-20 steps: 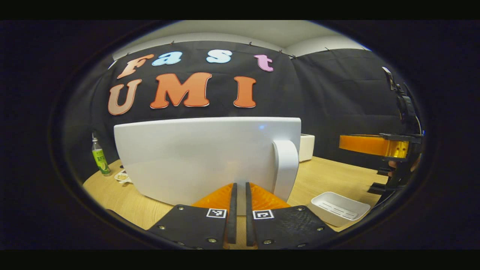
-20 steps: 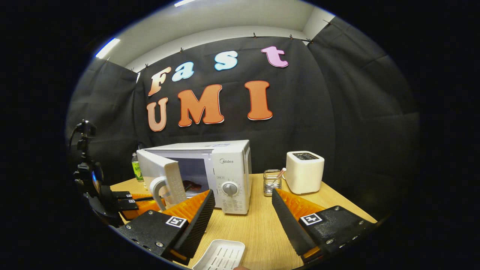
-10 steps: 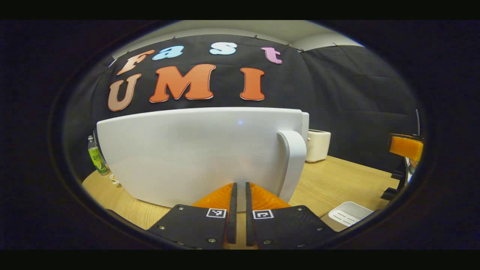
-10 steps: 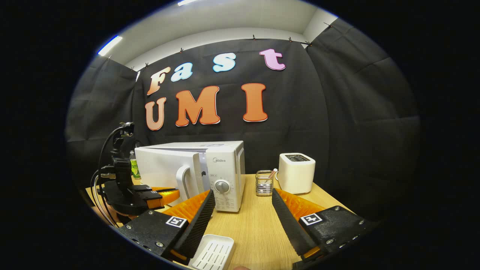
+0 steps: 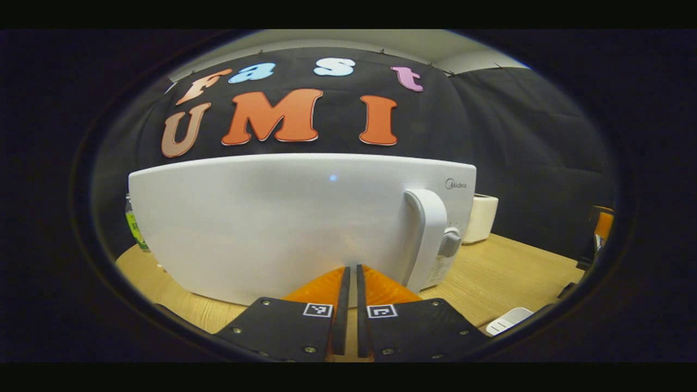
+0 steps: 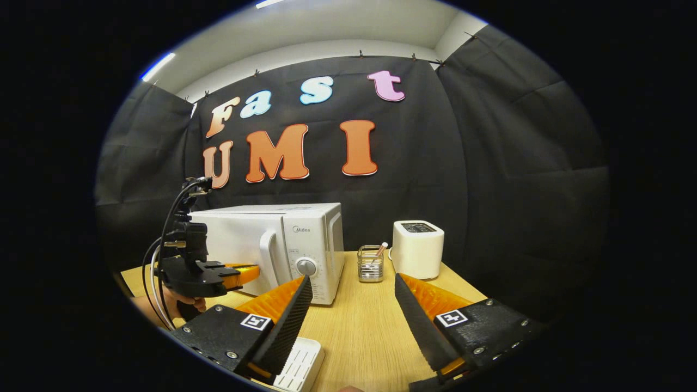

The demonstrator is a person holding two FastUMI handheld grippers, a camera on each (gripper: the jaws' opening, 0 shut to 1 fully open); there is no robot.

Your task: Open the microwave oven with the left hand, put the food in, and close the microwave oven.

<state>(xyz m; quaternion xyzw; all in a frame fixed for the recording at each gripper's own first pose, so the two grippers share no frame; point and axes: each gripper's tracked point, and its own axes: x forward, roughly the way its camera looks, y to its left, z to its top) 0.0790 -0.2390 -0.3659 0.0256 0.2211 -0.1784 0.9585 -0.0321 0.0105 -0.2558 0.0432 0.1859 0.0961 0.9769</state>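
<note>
Since a second ago the microwave oven (image 6: pixel 272 247) door (image 5: pixel 272 223) swung flush, food presumably inside; closing appeared complete. Left gripper (image 5: pixel 349 283), fingers clenched, pressed the door beside its handle (image 5: pixel 430 234). Right gripper (image 6: pixel 351 305) hovered released before the oven.

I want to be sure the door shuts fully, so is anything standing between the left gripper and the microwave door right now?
Nothing visible. The left gripper, fingers together, points straight at the microwave door, which looks flush with the control panel. In the right gripper view, its orange fingers reach the door beside the handle; actual contact cannot be told.
</note>
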